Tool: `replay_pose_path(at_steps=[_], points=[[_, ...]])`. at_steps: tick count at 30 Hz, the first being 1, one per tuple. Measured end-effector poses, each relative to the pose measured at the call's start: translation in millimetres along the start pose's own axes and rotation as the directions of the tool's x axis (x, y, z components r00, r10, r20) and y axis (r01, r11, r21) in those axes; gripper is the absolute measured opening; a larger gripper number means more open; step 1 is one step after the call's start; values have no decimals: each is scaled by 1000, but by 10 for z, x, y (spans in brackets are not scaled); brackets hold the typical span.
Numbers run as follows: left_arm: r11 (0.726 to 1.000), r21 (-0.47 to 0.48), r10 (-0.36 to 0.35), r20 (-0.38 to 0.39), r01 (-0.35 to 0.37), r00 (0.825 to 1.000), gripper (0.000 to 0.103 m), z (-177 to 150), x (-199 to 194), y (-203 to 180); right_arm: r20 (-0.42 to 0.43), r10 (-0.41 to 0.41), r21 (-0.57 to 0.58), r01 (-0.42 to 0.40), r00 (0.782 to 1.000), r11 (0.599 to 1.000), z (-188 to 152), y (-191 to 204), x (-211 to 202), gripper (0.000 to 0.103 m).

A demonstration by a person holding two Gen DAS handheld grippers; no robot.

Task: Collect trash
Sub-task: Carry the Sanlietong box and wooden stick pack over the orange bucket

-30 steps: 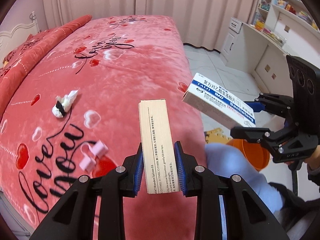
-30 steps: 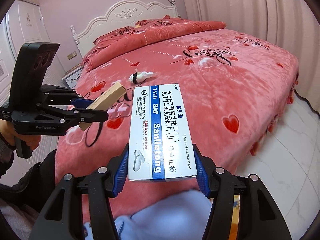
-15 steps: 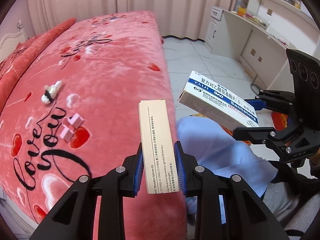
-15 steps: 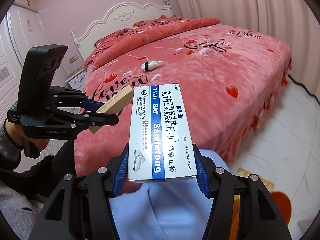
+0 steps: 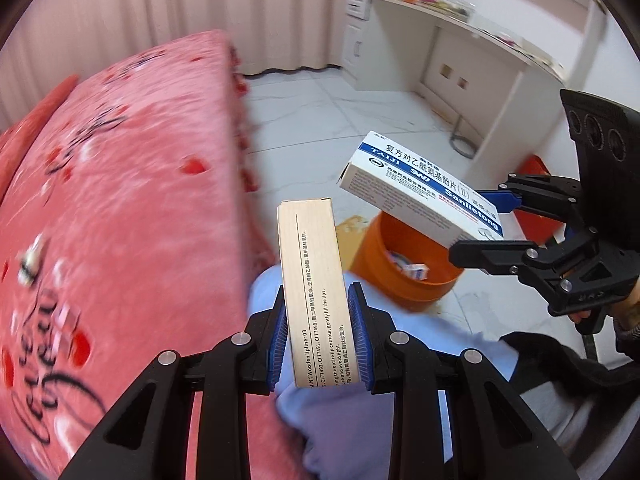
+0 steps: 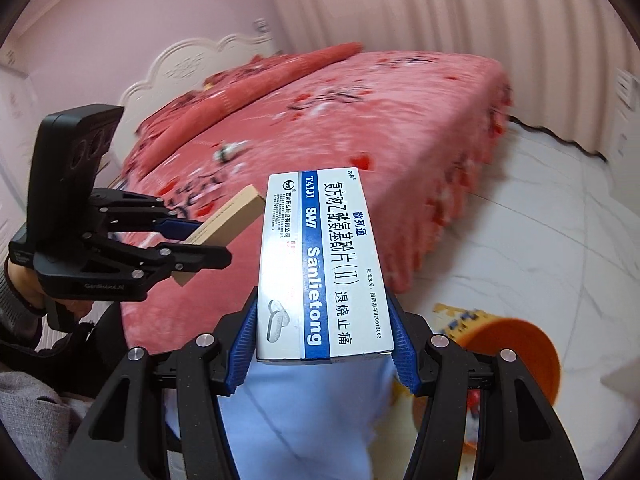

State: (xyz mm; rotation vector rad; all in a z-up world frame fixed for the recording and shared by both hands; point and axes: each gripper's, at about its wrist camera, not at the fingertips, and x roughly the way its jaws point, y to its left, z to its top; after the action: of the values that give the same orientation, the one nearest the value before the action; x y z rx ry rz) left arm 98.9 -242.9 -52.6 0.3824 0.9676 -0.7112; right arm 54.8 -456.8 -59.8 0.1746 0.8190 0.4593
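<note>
1. Fingers of the left gripper [image 5: 318,338] are pressed almost together, their blue pads [image 5: 279,336] pinching the near end of a slim tan box [image 5: 310,280] that stands up and away from them.
2. Fingers of the right gripper [image 6: 324,344] are set wider, blue pads [image 6: 245,344] clamped on both long sides of a white and blue medicine box [image 6: 320,264], gripped at its near end.
3. Seen from the left wrist, the right gripper [image 5: 486,220] holds the medicine box [image 5: 420,192] tilted, directly above the orange bin [image 5: 404,268] on the white floor.
4. That bin already has small packets in it; the tan box is just left of it, over a pale blue trouser knee [image 5: 360,380].
5. Left of both boxes lies the red bed [image 5: 120,200]; a white crumpled scrap [image 6: 228,152] lies on its cover, far from the bin.
</note>
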Motion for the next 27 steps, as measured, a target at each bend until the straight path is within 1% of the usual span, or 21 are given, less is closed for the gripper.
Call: replay_pose_path(at_steps=[6, 13, 18, 22, 23, 27], points=[[993, 99, -68, -24, 70, 997, 31, 333, 319, -350, 23, -87, 121, 84, 996, 989, -208, -531, -250, 58], [971, 186, -138, -74, 150, 988, 31, 646, 711, -746, 15, -171, 220, 164, 985, 962, -464, -1040, -480, 58], [955, 215, -179, -122, 202, 976, 31, 804, 1048, -968, 4, -225, 300, 213, 974, 930, -622, -1424, -567, 58], [946, 219, -207, -155, 238, 966, 31, 875, 1267, -1070, -13, -263, 334, 252, 965, 908, -745, -1653, -581, 58], [944, 216, -214, -166, 247, 963, 31, 888, 1326, -1095, -21, -263, 358, 253, 964, 899, -796, -1737, -572, 58], [938, 206, -235, -209, 277, 949, 31, 939, 1557, -1161, -46, -265, 392, 261, 963, 882, -915, -1890, -531, 58]])
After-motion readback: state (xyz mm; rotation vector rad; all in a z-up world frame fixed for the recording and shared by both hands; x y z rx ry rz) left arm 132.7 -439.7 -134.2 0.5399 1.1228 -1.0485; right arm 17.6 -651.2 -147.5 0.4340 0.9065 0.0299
